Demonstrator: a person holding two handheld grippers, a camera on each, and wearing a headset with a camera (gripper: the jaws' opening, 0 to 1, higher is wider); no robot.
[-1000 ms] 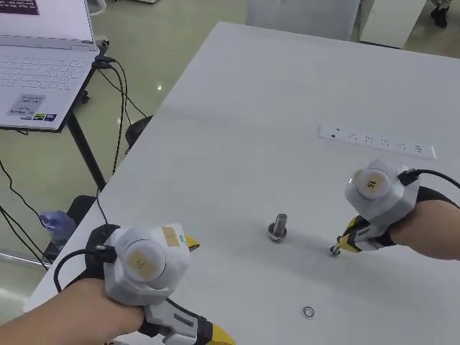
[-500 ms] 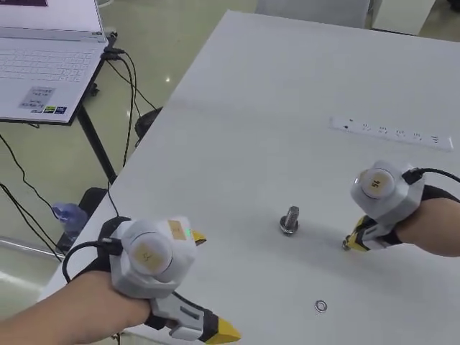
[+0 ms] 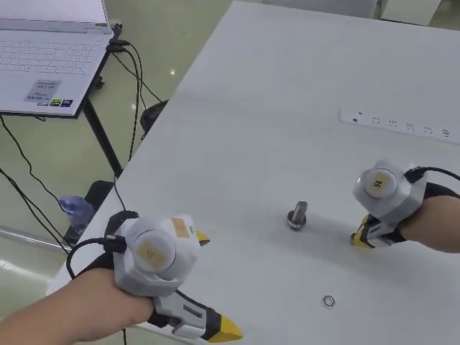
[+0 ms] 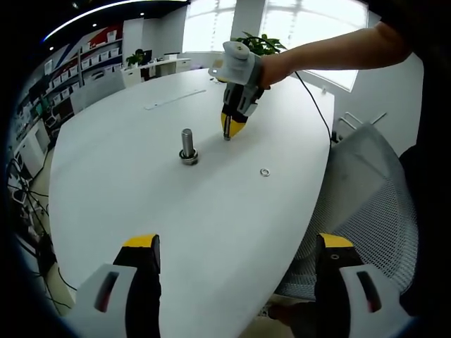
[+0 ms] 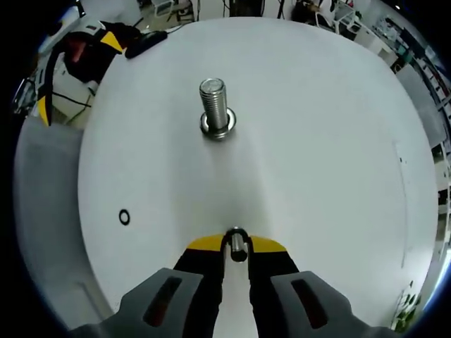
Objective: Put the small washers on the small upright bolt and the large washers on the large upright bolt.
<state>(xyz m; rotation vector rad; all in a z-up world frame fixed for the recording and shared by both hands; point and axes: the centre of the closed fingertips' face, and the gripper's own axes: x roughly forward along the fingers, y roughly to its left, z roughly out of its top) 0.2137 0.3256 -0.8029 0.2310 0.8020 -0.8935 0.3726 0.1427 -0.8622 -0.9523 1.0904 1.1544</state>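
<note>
Got right gripper (image 3: 361, 238) clenched on small silvery metal bolt (image 5: 237, 243) near large upright steel bolt (image 3: 297, 214); left gripper (image 4: 237, 245) gaping, well apart. Looks unfinished: thin silver ring washer (image 3: 328, 301) loose nearby, not threaded yet.

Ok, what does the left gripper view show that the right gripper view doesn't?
Left gripper view: the left gripper with its own jaws wide open in front, a mesh chair, and the right gripper tipped down onto the table. Right gripper view: a close look at the small bolt pinched between its jaws. Both: the large bolt and one loose washer.
</note>
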